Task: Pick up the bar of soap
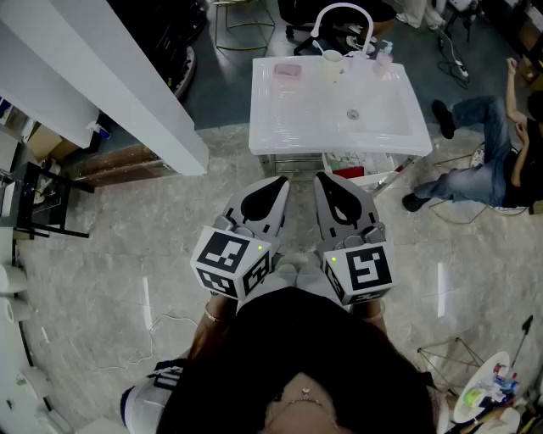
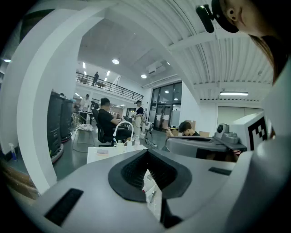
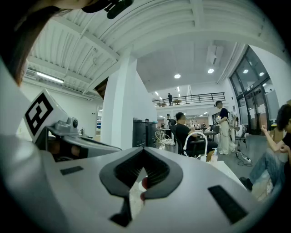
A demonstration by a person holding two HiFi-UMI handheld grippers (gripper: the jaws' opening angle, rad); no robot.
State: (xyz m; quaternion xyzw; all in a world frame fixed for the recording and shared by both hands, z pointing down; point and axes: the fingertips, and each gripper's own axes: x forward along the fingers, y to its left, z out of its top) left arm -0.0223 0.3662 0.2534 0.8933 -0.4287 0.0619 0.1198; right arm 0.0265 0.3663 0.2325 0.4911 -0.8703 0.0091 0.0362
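Note:
The pink bar of soap (image 1: 288, 71) lies on the back left corner of the white sink (image 1: 390, 127), far ahead of me. In the left gripper view the soap (image 2: 103, 151) is a small pale patch on the sink top. My left gripper (image 1: 277, 183) and right gripper (image 1: 326, 179) are held side by side close to my body, pointing toward the sink's front edge and well short of it. Both are shut with nothing between their jaws. The left gripper (image 2: 146, 152) and the right gripper (image 3: 142, 150) show their tips meeting.
A white curved faucet (image 1: 344, 13), a cup (image 1: 332, 59) and a small bottle (image 1: 383, 52) stand along the sink's back edge. A white pillar (image 1: 110, 76) rises at the left. A person (image 1: 496, 144) sits to the right of the sink.

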